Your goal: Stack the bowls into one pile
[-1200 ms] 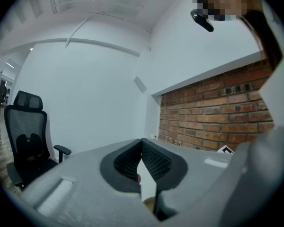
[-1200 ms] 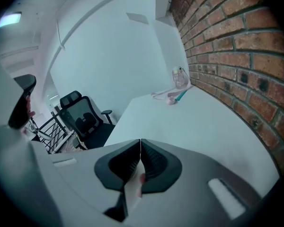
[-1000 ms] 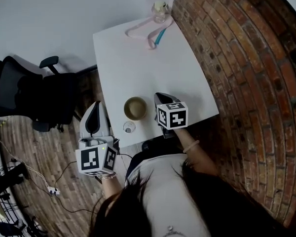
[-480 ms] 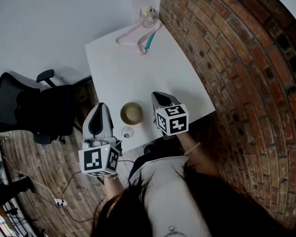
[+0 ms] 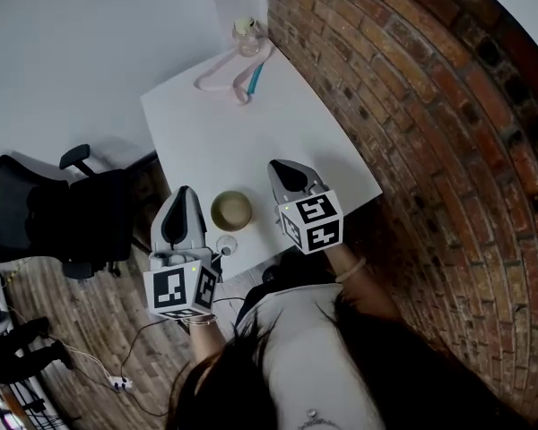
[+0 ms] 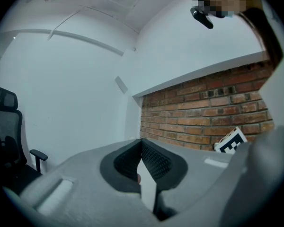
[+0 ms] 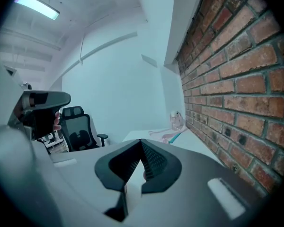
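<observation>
A tan bowl point(image 5: 231, 210) stands near the front edge of the white table point(image 5: 251, 137); I cannot tell whether others are nested in it. My left gripper point(image 5: 182, 195) is shut and empty, held off the table's left front corner, left of the bowl. Shut and empty as well, my right gripper point(image 5: 280, 167) hovers over the table just right of the bowl. In the left gripper view the jaws point(image 6: 142, 142) meet with nothing between, and the bowl is hidden. The right gripper view shows its jaws point(image 7: 142, 142) closed too.
A small clear glass point(image 5: 225, 245) sits at the table edge below the bowl. A pink hanger point(image 5: 220, 72), a teal item point(image 5: 254, 81) and a jar point(image 5: 245, 32) lie at the far end. A brick wall point(image 5: 403, 133) runs along the right. A black office chair point(image 5: 45, 213) stands left.
The head view has swung, so the table sits further up and left. My left gripper has come up closer to the table's front corner. The bowl has not moved on the table.
</observation>
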Available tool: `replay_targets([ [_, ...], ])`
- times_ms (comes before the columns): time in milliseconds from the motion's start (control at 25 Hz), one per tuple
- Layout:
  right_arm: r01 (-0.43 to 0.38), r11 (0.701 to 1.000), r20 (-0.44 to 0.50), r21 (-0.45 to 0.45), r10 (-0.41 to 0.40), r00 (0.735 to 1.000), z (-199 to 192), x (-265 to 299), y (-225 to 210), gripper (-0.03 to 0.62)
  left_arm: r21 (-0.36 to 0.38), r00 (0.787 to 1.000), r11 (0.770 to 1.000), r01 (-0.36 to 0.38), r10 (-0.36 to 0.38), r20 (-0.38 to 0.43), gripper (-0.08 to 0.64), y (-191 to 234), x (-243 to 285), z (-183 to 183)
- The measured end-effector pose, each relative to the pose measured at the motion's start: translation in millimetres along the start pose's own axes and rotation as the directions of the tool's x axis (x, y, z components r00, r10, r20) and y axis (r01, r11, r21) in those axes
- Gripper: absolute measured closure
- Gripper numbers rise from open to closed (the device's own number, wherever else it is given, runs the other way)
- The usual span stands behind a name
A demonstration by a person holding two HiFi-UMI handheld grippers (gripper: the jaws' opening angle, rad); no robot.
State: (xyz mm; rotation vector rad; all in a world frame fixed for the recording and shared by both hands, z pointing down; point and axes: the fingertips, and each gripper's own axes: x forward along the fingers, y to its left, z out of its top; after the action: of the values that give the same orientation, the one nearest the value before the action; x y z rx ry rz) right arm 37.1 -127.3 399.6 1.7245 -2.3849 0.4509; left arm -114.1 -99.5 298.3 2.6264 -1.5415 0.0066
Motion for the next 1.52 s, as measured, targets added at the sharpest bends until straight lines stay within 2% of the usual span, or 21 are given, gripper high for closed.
replay_targets([
  [440, 0.035, 0.998, 0.136, -0.049, -0.029, 0.990, 33.0, -25.0, -5.1, 0.591, 0.003, 0.999, 0.999, 0.042, -0.042, 0.010, 0.561, -14.8, 6.8, 1.7],
  [720, 0.039, 0.993, 0.202, -0.116, -0.015, 0.979, 48.2, -33.4, -1.4, 0.591, 0.025, 0.999, 0.999, 0.037, -0.037, 0.004, 0.560, -17.8, 10.1, -1.1],
  [1040, 0.015, 0.985, 0.226, -0.170, 0.024, 0.974, 58.6, -36.2, 10.1, 0.591, 0.025, 1.000, 1.000, 0.016, -0.016, -0.001, 0.561, -13.7, 9.6, -4.9],
  [1520, 0.001, 0.984, 0.228, -0.178, 0.040, 0.973, 63.6, -33.6, 10.5, 0.592, 0.014, 1.000, 1.000, 0.004, -0.004, -0.005, 0.561, -9.5, 11.6, -6.7],
])
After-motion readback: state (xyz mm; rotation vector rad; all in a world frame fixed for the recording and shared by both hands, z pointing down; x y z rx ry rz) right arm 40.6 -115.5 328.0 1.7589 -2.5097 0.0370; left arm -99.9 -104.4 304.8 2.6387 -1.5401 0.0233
